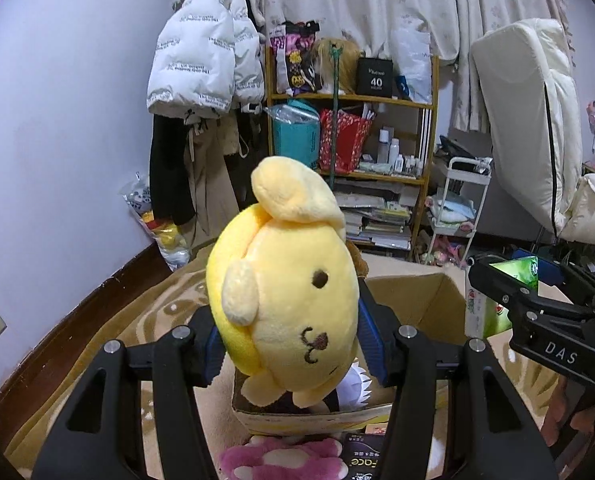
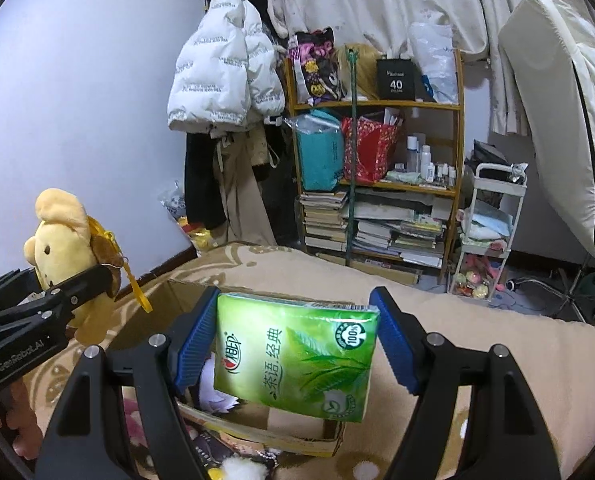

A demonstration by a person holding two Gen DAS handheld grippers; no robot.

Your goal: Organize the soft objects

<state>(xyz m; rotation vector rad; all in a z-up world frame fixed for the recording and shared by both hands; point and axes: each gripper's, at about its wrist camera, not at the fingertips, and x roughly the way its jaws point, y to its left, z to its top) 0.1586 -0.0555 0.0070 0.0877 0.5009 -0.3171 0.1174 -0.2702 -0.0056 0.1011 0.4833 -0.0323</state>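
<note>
My left claw is pinched narrow around the round yellow plush dog with floppy ears, its blue pads sunk into the toy's sides just ahead of me. My right claw stands much wider, clamped on the flat green plastic-wrapped tissue pack by its two short edges. Both loads hang above the open brown cardboard box, which sits below and slightly beyond my fingertips on the beige patterned blanket.

The plush looks light and squashy, so I judge it will bulge and could slide out; a grip across the fat middle of the body seems safest. The tissue pack looks light too, soft with a slick wrapper, so holding across its edges ought to stop it buckling or slipping.
</note>
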